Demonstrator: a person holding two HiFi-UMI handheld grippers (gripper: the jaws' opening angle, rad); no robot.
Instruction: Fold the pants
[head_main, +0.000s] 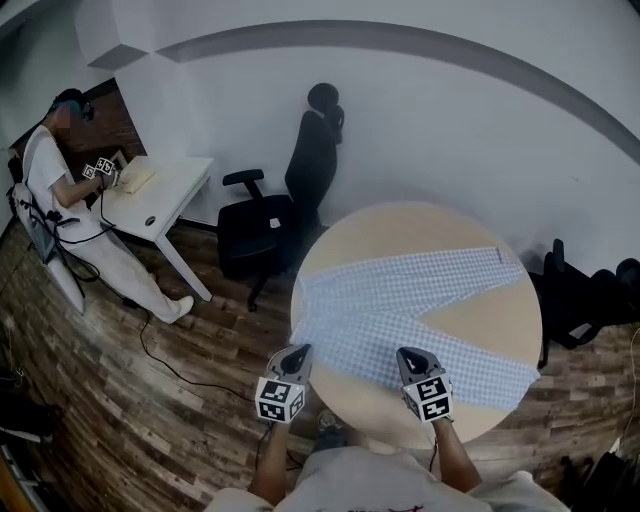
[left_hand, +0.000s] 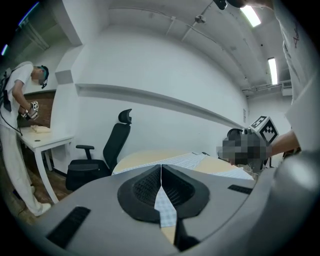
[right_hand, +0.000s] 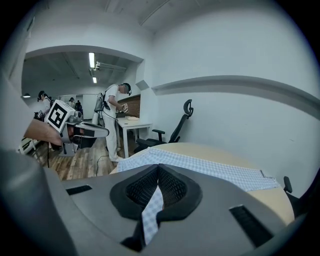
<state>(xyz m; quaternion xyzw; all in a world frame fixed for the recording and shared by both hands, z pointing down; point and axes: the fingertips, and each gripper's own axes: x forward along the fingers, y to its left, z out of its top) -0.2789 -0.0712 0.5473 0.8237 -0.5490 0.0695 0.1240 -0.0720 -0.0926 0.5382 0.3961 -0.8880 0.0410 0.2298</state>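
Plainly, the light blue-and-white checked cloth pants (head_main: 400, 300) lie spread across a round pale wooden desk (head_main: 400, 225). Their waist end is at the left side in the head view, and the two legs splay apart toward the right with a wedge of bare desktop between them. The left gripper (head_main: 297, 352) sits at the near-left edge of the desk, at the near corner of the waist end. In the left gripper view its jaws (left_hand: 161, 187) are pressed together, with a strip of the checked cloth (left_hand: 166, 210) pinched between the dark ribbed pads. The right gripper (head_main: 412, 357) is beside it at the near edge of the desk, on the near border of the nearer leg. In the right gripper view it (right_hand: 157, 187) is likewise clamped tight on a fold of the cloth, while the rest of the pants (right_hand: 200, 167) stretches flat over the desktop beyond it. Both grippers hold the side of the garment closest to the person, and the farther leg reaches toward the far right rim of the desk. Behind the desk stands a black swivel office chair (head_main: 290, 210) on a dark wood-plank floor (head_main: 150, 400). Farther left, another person in white clothes (head_main: 60, 200) works at a white rectangular desk (head_main: 165, 190).
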